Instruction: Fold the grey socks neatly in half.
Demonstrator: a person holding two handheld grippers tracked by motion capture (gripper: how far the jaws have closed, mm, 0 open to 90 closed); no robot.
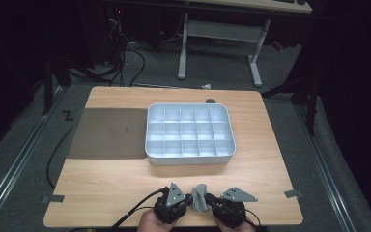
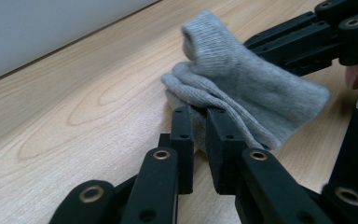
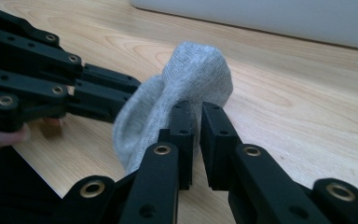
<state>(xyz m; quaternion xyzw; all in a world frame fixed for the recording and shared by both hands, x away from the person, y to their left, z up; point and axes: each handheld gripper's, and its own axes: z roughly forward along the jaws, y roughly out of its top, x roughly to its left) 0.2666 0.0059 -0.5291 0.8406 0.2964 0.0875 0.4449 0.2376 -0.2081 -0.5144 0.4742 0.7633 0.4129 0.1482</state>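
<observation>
High view: a wooden table [image 1: 125, 179] carries a pale compartment tray [image 1: 190, 134] at its middle, its grid of small cells all bare inside. A dark mat [image 1: 107, 133] lies flat just beside the tray's left wall, and a small dark object [image 1: 210, 101] sits at the table's far edge behind the tray. Tape tabs mark the near corners. Beyond the table, the white legs of a desk [image 1: 220, 41] stand on the grey floor amid loose cables.

At the near edge, well apart from the tray, the left gripper [image 1: 186, 203] and the right gripper [image 1: 211, 203] face each other with a grey sock [image 1: 201, 197] bunched up between them, and nothing stands between the sock and the tray.

In the left gripper view, the left gripper [image 2: 200, 135] has its jaws clenched on a fold of the sock [image 2: 242, 88], which rests on the wood; the other gripper's black links reach in from the upper right.

In the right gripper view, the right gripper [image 3: 196, 135] is pinched tight on the sock's [image 3: 186, 88] lower edge, the rounded end standing upward, while the other gripper's linkage crosses from the left. The tray's pale wall runs behind.
</observation>
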